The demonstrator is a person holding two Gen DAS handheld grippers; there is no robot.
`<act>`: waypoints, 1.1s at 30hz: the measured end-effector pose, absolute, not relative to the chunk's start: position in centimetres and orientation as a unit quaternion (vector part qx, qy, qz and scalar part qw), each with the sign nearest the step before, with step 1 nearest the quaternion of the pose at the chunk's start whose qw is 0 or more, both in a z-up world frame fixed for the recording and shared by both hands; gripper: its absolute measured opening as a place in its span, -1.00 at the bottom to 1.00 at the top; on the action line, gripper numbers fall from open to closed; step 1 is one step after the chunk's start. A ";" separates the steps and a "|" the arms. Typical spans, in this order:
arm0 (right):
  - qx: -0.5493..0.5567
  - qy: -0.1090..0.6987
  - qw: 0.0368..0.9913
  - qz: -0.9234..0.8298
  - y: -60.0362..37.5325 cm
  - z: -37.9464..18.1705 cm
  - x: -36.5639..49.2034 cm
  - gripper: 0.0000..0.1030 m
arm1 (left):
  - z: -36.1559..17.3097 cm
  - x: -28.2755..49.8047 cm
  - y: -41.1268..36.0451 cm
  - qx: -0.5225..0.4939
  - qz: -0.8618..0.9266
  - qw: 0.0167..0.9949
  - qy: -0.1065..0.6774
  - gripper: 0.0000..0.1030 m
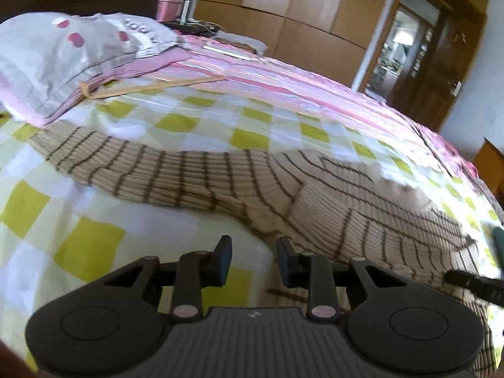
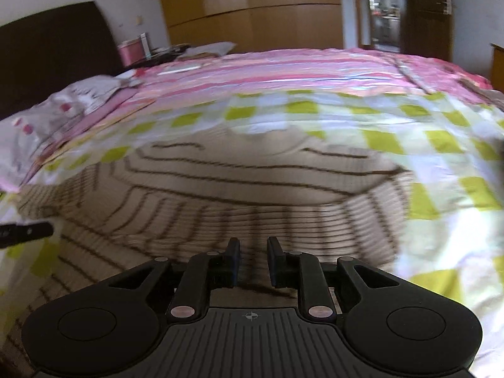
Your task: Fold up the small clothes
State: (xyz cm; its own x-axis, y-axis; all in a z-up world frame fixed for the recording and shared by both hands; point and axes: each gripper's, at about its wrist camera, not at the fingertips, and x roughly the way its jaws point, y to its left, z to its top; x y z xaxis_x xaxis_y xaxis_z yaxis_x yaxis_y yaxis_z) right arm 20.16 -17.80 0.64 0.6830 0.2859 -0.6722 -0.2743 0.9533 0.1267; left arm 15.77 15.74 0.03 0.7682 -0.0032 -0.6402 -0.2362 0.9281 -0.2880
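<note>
The beige striped sweater (image 1: 330, 189) runs out of the left wrist view at the lower right, so its full outline cannot be told. In the right wrist view the sweater (image 2: 252, 189) is smeared by motion blur, and its near edge is hidden behind the right tool (image 2: 253, 263). The print on the grey pillow (image 1: 63, 50) is too blurred to read. Items beside the pink box (image 1: 167, 8) are too small to identify.
</note>
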 end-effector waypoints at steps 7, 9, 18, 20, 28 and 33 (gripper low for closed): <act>0.013 0.364 0.911 0.193 -13.7 0.8 21.1 -0.60 | -1.1 15.9 19.0 -0.203 0.098 0.918 0.326 -0.30; 0.015 0.362 0.909 0.207 -12.4 0.9 21.5 -0.60 | -1.3 16.1 19.6 -0.206 0.104 0.919 0.319 -0.30; -0.012 0.375 0.884 0.281 -5.0 -0.4 24.0 -0.60 | -1.7 16.4 22.2 -0.239 0.124 0.913 0.306 -0.30; -0.013 0.382 0.878 0.286 -3.8 -1.0 24.4 -0.59 | -2.0 16.6 22.5 -0.243 0.127 0.911 0.308 -0.30; -0.027 0.383 0.869 0.310 -2.3 -0.9 24.4 -0.57 | -2.1 16.7 23.2 -0.254 0.128 0.910 0.302 -0.30; -0.032 0.402 0.856 0.323 -1.8 -0.9 24.4 -0.56 | -2.1 16.5 23.7 -0.262 0.140 0.907 0.298 -0.29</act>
State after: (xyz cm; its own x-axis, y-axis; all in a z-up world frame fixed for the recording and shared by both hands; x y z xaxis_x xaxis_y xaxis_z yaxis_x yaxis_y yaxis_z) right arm 24.38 -1.76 -0.86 0.4682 0.5273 -0.7090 -0.5790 0.7892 0.2046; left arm 16.52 23.69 -2.09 0.7828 0.0969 -0.6147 -0.4103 0.8231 -0.3926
